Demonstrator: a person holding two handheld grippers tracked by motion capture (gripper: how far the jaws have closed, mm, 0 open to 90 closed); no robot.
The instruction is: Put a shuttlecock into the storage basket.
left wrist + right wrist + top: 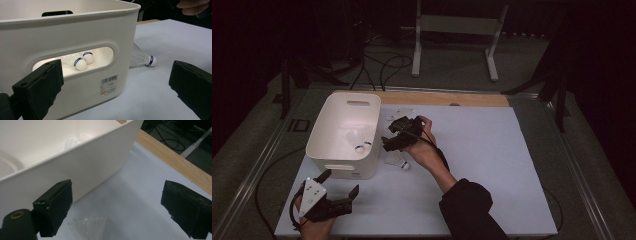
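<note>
A white plastic bin [328, 134] stands on the left of the white table mat, with shuttlecocks [357, 142] lying inside. In the left gripper view two cork heads [81, 64] show through the bin's handle slot [105, 53]. One shuttlecock [398, 161] lies on the mat beside the bin's right wall, also seen as shuttlecock [143, 60]. My right gripper [398, 131] hovers open just right of the bin, above a feather skirt [87, 228]. My left gripper [342, 182] is open at the front left, facing the bin's near wall [75, 37]. Nothing sits between either pair of jaws.
Another white shuttlecock-like piece [399, 113] lies on the mat behind the right gripper. A wooden strip [447, 98] runs along the far edge of the mat. Cables [387, 65] and a white stand [457, 30] are on the floor beyond.
</note>
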